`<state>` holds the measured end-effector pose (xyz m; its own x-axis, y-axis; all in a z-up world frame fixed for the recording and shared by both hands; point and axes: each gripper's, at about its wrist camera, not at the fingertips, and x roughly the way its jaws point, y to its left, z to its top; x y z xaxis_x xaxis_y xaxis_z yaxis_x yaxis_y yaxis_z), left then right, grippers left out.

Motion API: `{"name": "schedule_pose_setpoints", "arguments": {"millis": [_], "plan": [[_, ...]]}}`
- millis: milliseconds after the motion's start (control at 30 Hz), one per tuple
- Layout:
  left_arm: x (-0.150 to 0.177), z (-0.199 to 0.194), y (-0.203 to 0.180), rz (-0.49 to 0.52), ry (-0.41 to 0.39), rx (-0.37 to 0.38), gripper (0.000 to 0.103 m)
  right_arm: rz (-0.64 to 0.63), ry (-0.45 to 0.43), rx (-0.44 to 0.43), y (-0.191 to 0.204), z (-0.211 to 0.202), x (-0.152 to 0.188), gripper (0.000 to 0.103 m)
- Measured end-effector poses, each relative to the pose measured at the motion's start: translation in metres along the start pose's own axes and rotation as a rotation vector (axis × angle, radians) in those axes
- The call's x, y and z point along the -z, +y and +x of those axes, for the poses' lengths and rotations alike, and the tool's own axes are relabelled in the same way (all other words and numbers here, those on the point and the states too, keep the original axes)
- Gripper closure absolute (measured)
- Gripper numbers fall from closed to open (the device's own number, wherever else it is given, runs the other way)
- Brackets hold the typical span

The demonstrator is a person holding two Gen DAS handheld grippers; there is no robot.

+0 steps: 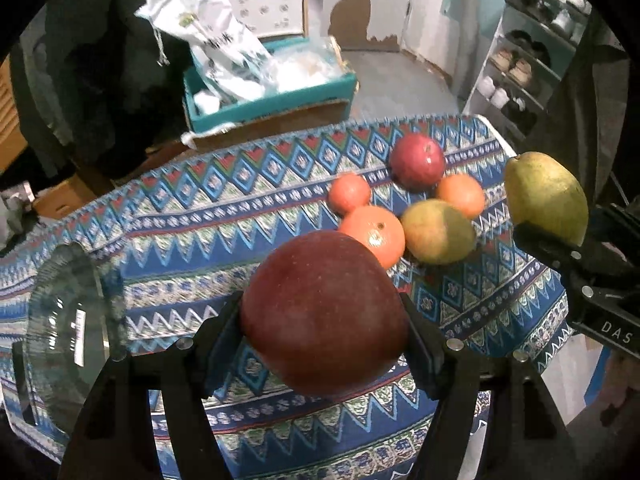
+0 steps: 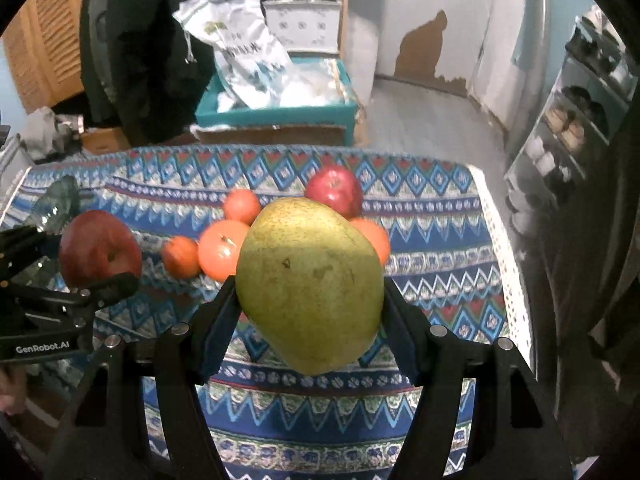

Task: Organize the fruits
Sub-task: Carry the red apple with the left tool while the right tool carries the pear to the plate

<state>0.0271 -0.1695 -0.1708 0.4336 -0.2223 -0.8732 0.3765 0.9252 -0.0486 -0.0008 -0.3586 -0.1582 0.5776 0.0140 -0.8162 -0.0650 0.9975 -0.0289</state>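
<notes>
Grippers clamped: left gripper on red apple, right gripper on pear; smooth rounded fruit may slip from either grip and fall among the oranges.

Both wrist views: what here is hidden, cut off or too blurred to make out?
- Glass bowl: left wrist view, cut off by the left hand-held gripper; contents unclear.
- Green pear on the cloth: right wrist view, hidden behind the held pear.
- Fourth small orange: left wrist view, hidden behind the held apple.
- White bag: print blurred in both views.
- Shoe rack: cut off at the right edge.
</notes>
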Motion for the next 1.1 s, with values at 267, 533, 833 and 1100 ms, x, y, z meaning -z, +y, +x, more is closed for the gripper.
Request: {"name": "schedule_pose_setpoints", "arguments": {"millis": [267, 533, 833, 1100], "plan": [[-0.006, -0.036, 0.019, -0.022, -0.076, -0.009, 0.029, -0.015, -0.077, -0.024, 0.017, -0.022, -0.02, 0.035], [-0.005, -0.065, 0.047, -0.067, -0.128, -0.019, 0.029, -0.037, -0.132, -0.06, 0.04, -0.039, -0.038, 0.035], [-0.001, -0.086, 0.081, -0.108, -0.177, -0.062, 0.029, -0.081, -0.184, -0.113, 0.077, -0.053, -0.061, 0.035], [0.003, -0.106, 0.114, -0.161, -0.217, -0.098, 0.029, -0.12, -0.214, -0.169, 0.116, -0.059, -0.082, 0.035]]}}
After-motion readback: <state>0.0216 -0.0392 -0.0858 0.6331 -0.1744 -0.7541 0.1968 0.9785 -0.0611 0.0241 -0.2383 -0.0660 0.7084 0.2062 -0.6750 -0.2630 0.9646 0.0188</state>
